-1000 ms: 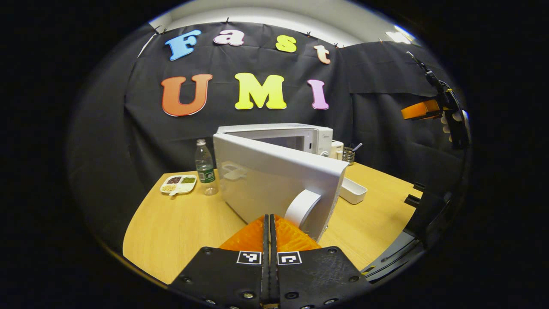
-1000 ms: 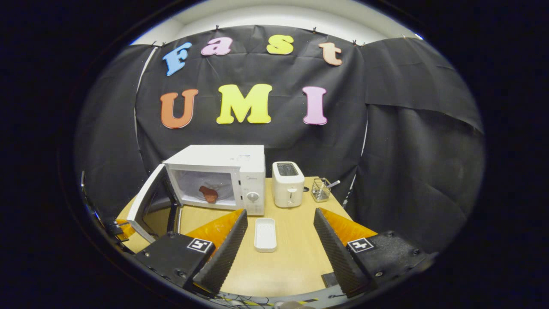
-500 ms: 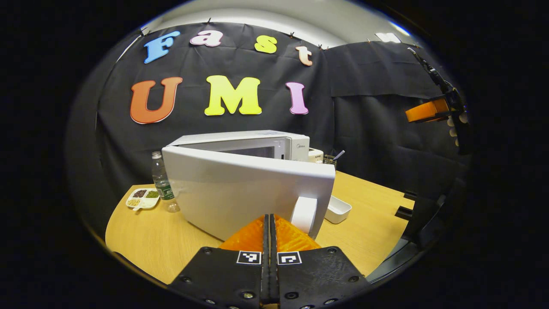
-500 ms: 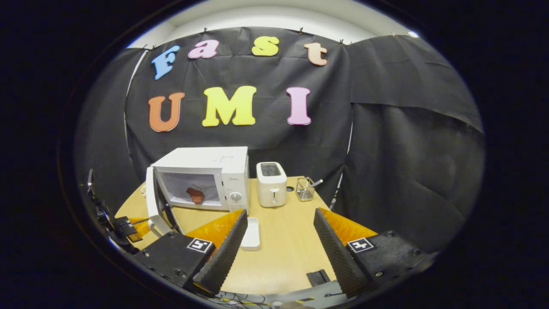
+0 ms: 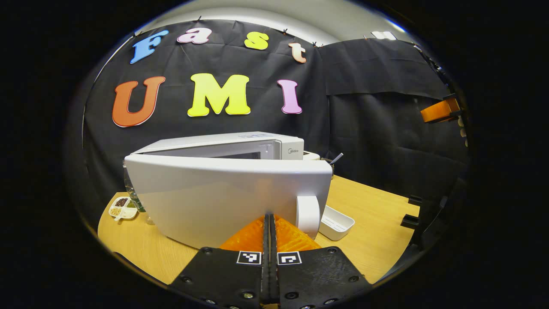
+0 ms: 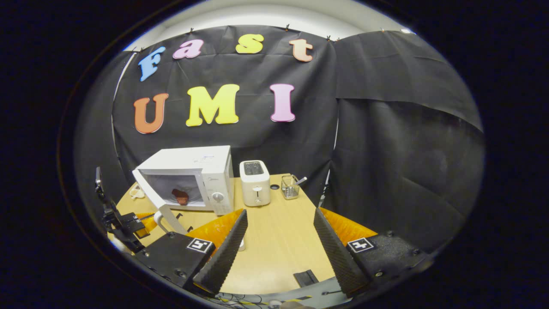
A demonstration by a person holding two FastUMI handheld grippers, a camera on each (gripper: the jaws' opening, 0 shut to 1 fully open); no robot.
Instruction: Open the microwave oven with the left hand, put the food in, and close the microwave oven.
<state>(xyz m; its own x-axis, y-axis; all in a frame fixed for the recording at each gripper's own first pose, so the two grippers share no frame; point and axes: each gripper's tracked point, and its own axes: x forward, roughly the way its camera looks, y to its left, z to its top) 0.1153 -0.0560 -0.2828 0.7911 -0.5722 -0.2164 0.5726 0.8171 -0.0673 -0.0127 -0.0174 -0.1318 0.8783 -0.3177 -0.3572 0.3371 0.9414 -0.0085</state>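
Your left gripper (image 5: 270,223) is working with its fingers pressed together, gripping nothing — their tips are sitting against the outer face of the microwave door (image 5: 223,201), just beside the curved handle (image 5: 308,216). That face is looking smooth and glossy, so a push with closed tips is risking a sideways slip toward the handle or off the door's edge. Pushing too hard is another risk: the door could slam and shove the whole microwave (image 6: 195,171) back along the bare wooden table (image 6: 279,240). The shallow white tray (image 5: 336,221) is lying near the door's free edge, though I am judging it clear of the swing. Your right gripper (image 6: 279,236) is hanging back with its ridged fingers spread wide, holding nothing. Farther off, the food (image 6: 180,196) — a reddish, irregular lump — is resting inside the pale cavity, with the door partway closed. Beyond stand a boxy toaster (image 6: 255,182) and a wire basket (image 6: 290,187).
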